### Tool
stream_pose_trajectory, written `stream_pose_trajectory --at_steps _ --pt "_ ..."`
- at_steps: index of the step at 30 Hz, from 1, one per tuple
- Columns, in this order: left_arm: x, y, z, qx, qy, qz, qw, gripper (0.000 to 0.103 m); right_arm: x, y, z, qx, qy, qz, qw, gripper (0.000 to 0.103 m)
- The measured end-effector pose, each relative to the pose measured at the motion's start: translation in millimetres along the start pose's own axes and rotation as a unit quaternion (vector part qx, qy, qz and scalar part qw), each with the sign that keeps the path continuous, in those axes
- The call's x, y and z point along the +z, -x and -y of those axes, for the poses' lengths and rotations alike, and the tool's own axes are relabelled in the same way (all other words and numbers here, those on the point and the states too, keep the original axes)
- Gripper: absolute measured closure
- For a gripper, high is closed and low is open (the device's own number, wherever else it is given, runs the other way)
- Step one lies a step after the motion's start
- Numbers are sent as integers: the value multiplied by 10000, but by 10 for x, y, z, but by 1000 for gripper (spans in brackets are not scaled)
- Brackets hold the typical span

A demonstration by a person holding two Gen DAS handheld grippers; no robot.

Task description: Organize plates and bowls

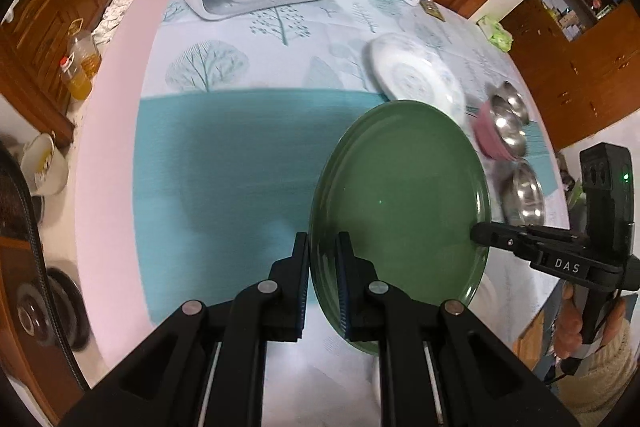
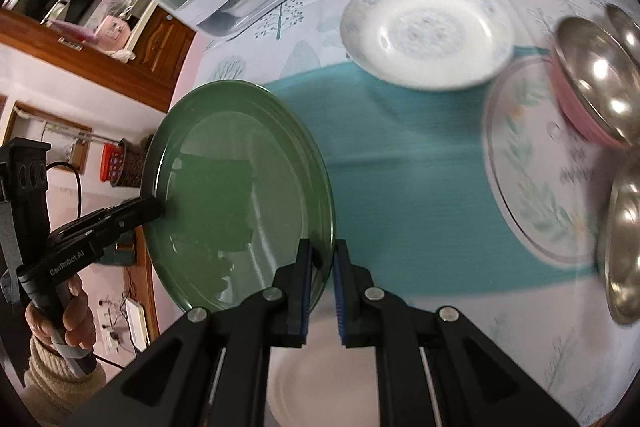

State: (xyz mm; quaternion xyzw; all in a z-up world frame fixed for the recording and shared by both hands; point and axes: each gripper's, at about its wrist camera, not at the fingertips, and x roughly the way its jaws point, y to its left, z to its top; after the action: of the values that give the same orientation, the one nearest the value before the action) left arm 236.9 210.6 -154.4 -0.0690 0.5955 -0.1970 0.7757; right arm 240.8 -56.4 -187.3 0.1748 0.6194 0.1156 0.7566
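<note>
Green plate (image 1: 400,203), empty & tilted, is held above the teal mat (image 1: 224,171) on the tree-print tablecloth (image 1: 280,43). Left gripper (image 1: 323,287) pinches its near rim, jaws nearly closed; right gripper (image 2: 322,283) clamps the opposite rim the same way. Beyond the green plate: empty white floral plate (image 2: 428,35), then a pink bowl (image 2: 580,115) w/ steel bowls (image 2: 600,75) nested inside. Both grippers point steeply down.

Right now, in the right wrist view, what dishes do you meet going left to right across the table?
Green plate held up by both grippers → white floral plate → clear leaf-patterned plate → pink bowl with steel bowls stacked in it.
</note>
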Motion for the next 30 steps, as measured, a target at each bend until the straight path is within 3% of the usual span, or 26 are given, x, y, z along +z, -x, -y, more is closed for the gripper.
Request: stream_pose_trajectory --at_steps 8,15,24,30 --pt "-770 96 604 -62 236 99 9997 93 -667 498 377 14 312 12 9995 93" --pt "-1299 -104 1003 -92 336 -120 9993 93 -1089 698 717 -130 437 29 9990 93" --pt "-1719 -414 1078 146 539 -357 9978 93 -1449 506 961 -210 539 -299 9979 93" --pt "-1822 -591 969 287 689 -478 9961 93 -1563 245 964 -351 664 -576 9955 93"
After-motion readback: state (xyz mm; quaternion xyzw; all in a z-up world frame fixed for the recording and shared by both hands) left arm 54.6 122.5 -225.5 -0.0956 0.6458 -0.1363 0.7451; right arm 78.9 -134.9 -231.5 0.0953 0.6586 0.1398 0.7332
